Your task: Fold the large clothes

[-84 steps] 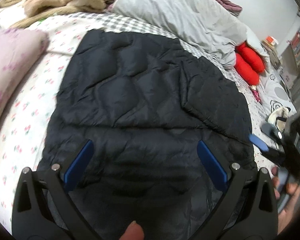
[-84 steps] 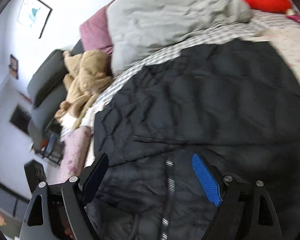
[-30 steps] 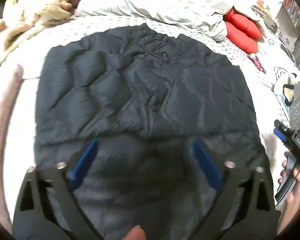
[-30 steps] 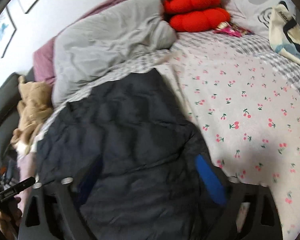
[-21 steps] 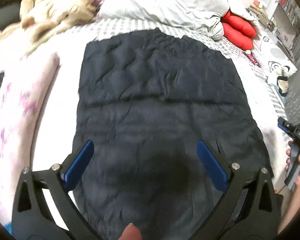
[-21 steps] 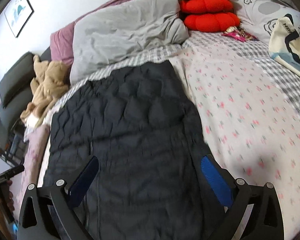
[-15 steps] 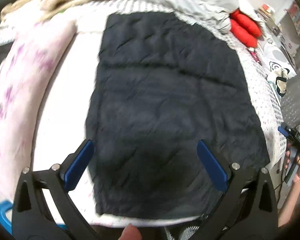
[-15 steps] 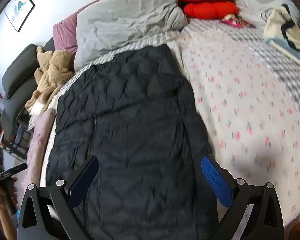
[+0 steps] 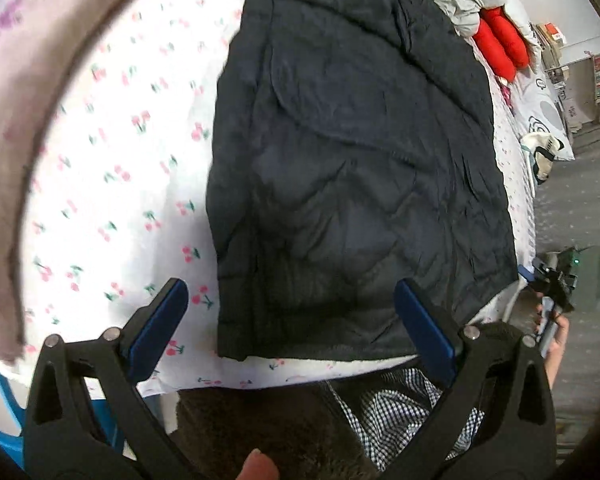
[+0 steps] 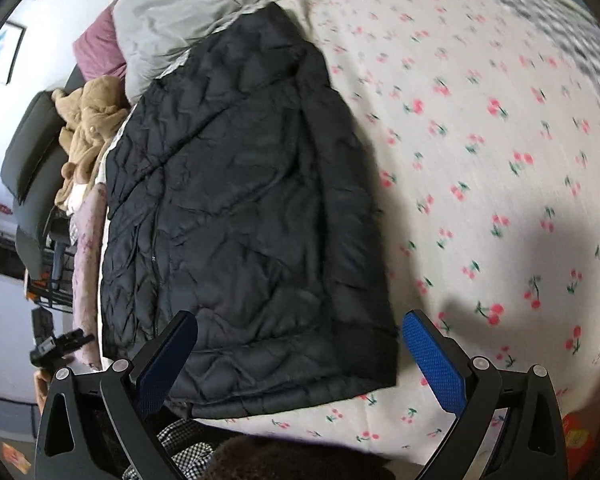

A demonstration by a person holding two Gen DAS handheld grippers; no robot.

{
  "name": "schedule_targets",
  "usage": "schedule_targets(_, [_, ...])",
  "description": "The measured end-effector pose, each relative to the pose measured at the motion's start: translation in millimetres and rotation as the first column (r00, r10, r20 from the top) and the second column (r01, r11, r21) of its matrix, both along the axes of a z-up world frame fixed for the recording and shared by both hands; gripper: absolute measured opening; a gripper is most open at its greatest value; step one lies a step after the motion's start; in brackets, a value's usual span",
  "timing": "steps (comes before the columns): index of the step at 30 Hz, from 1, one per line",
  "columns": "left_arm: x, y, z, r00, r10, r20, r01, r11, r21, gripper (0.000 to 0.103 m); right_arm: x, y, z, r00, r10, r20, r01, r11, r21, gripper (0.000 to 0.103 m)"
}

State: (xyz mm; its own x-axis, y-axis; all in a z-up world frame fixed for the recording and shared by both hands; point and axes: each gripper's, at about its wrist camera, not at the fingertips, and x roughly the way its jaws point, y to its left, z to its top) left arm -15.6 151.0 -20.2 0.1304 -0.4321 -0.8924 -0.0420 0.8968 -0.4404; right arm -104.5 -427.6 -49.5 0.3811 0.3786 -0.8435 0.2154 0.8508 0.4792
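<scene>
Both tools (image 9: 292,320) back off jacket (image 9: 356,168)

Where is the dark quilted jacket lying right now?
In both wrist views the jacket lies flat on the cherry-print sheet, hem at the bed's near edge, collar toward the grey duvet.

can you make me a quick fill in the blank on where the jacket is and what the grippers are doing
The dark quilted jacket lies on a sheet printed with ____.
The left gripper is open and holds ____.
The right gripper has its jaws ____.
Beyond the jacket's far end lies a ____ duvet.

Missing words: cherries; nothing; open; grey
</scene>
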Motion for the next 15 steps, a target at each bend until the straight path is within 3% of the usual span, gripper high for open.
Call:
schedule_targets(6, [-1.1,-1.2,-28.7,0.997,-0.033,-0.063,0.031,0.999,-0.036,0.102,-2.9,-8.2,-19.8,0.999,-0.022,-0.037,0.025,0.996,0.087,0.103])
schedule_targets(15, [4.2,1.7,-46.3,0.994,-0.039,-0.104,0.017,0.979,-0.202,0.095,6.7,-18.9,-51.3,0.993,-0.074,-0.089,0.085,0.988,0.125,0.103])
